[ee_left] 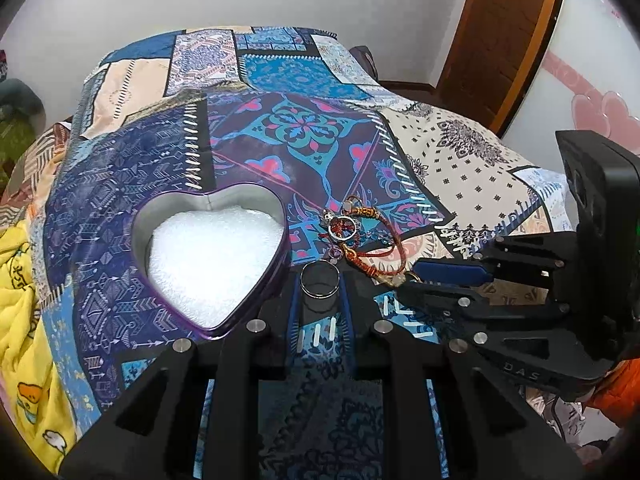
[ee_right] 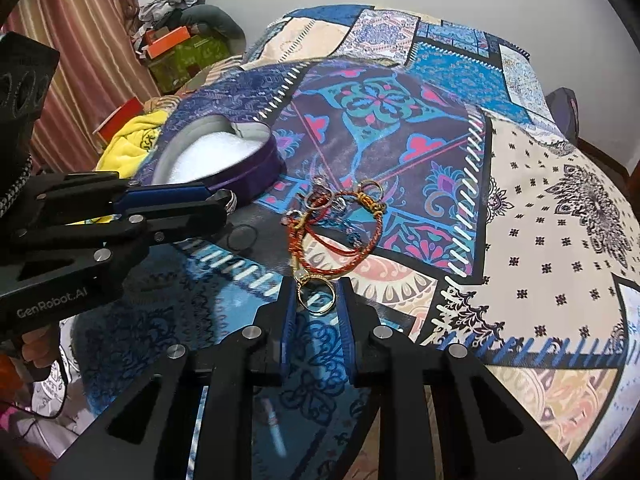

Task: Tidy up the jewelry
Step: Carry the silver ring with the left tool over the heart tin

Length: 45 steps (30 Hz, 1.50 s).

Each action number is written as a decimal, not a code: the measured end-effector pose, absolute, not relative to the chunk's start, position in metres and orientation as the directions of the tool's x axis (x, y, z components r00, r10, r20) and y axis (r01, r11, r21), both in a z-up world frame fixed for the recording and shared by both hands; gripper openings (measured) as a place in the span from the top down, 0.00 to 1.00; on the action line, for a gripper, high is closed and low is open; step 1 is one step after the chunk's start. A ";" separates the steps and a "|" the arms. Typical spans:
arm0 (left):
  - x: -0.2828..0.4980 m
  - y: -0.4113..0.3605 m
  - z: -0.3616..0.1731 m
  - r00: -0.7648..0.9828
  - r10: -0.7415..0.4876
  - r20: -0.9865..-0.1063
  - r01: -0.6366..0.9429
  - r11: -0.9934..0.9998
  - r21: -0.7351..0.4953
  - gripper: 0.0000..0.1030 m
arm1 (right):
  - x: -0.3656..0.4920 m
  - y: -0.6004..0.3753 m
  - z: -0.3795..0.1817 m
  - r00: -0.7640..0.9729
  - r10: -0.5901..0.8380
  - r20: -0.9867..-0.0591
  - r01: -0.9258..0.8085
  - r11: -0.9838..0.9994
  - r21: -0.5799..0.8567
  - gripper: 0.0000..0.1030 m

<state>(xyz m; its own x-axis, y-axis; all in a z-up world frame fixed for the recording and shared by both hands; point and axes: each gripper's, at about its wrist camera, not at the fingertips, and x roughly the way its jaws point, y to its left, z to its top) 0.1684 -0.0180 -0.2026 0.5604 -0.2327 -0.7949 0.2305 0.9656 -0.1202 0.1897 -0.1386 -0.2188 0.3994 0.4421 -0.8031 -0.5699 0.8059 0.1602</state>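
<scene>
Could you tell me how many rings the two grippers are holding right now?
2: a silver ring in the left gripper beside the heart tin, and a gold ring in the right gripper. Others lie in the pile.

A: Patchwork bedspread [ee_left: 320, 136]: blue, teal and pink floral panels; cream panels with black motifs.

B: Heart-shaped metal tin [ee_left: 138, 236]: purple outside, silver inside, white padding.

A: Braided cord bracelet [ee_right: 352, 256]: red and gold. Silver band ring [ee_left: 320, 280]; gold ring [ee_right: 318, 300].

B: Both grippers: black with blue pads. Yellow printed blanket [ee_left: 16, 312].
</scene>
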 end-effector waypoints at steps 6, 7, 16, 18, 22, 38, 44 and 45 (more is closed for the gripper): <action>0.156 -0.010 -0.186 0.596 -0.222 -0.772 0.213 0.970 -0.115 0.82 | 0.179 -0.133 -0.195 0.440 0.458 -0.772 -0.576 0.804 0.148 0.82; 0.154 -0.008 -0.183 0.603 -0.219 -0.767 0.209 0.971 -0.113 0.82 | 0.180 -0.132 -0.192 0.445 0.461 -0.768 -0.577 0.803 0.148 0.82; 0.138 0.017 -0.155 0.675 -0.189 -0.713 0.156 0.981 -0.113 0.82 | 0.178 -0.111 -0.153 0.509 0.492 -0.706 -0.598 0.792 0.121 0.82; 0.136 0.024 -0.148 0.691 -0.179 -0.700 0.141 0.984 -0.112 0.82 | 0.178 -0.104 -0.146 0.520 0.502 -0.691 -0.605 0.788 0.118 0.82; 0.134 0.039 -0.137 0.722 -0.154 -0.674 0.114 0.988 -0.103 0.82 | 0.179 -0.093 -0.135 0.536 0.520 -0.665 -0.614 0.781 0.116 0.82; 0.152 0.070 -0.136 0.751 -0.103 -0.652 0.066 0.994 -0.082 0.82 | 0.211 -0.057 -0.134 0.487 0.591 -0.643 -0.649 0.738 0.186 0.82; 0.170 0.069 -0.159 0.708 -0.135 -0.693 0.081 0.991 -0.111 0.82 | 0.224 -0.049 -0.155 0.438 0.587 -0.680 -0.649 0.730 0.213 0.82; 0.173 0.069 -0.163 0.698 -0.143 -0.701 0.086 0.989 -0.117 0.82 | 0.226 -0.049 -0.158 0.434 0.584 -0.686 -0.648 0.731 0.214 0.82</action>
